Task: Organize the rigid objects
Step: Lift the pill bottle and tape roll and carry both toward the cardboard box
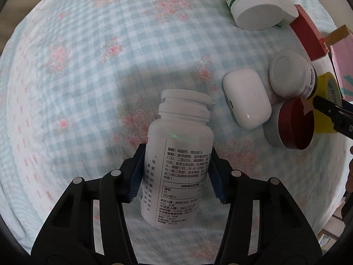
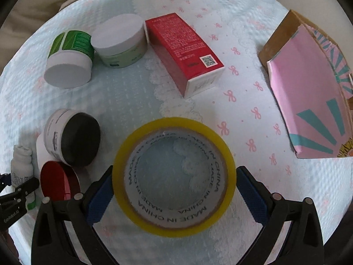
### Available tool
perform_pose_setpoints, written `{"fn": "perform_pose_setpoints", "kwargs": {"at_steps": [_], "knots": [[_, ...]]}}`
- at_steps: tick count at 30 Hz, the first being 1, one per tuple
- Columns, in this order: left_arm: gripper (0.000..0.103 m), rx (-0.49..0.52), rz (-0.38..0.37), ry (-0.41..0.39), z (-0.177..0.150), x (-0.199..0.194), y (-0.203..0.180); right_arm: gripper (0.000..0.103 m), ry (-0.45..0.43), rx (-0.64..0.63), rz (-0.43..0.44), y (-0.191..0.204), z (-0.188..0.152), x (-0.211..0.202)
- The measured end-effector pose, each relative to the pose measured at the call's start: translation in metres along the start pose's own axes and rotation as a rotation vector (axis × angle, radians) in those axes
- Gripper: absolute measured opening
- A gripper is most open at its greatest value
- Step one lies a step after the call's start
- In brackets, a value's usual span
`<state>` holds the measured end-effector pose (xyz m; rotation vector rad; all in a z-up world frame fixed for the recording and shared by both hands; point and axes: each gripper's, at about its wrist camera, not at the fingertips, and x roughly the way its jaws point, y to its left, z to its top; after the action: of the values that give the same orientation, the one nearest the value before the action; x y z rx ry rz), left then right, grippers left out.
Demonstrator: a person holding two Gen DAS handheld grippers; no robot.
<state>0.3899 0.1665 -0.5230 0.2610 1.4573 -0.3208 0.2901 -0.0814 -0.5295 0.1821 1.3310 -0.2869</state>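
A white pill bottle with printed text lies cap-away between the blue pads of my left gripper, which is shut on its body just above the checked, flowered cloth. In the right wrist view the same bottle shows at the far left. A yellow tape roll lies flat on the cloth, and my right gripper straddles it, spread wide with a blue pad against each side of the roll.
A white earbud case, a red-lidded tin and a black-based jar crowd between the two grippers. Farther off stand a green-labelled jar, a pale green jar, a red box and a pink box.
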Motion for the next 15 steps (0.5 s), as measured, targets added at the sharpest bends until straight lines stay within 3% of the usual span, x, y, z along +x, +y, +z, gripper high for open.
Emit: {"fn": "perform_pose_setpoints", "kwargs": {"at_steps": [7, 15], "knots": [[0.048, -0.021, -0.007, -0.025, -0.001, 0.002, 0.004, 0.096, 0.005, -0.004, 0.001, -0.003, 0.004, 0.004], [0.048, -0.064, -0.009, -0.078, -0.021, -0.035, 0.01, 0.095, -0.029, -0.011, 0.019, 0.004, 0.001, -0.016]]}}
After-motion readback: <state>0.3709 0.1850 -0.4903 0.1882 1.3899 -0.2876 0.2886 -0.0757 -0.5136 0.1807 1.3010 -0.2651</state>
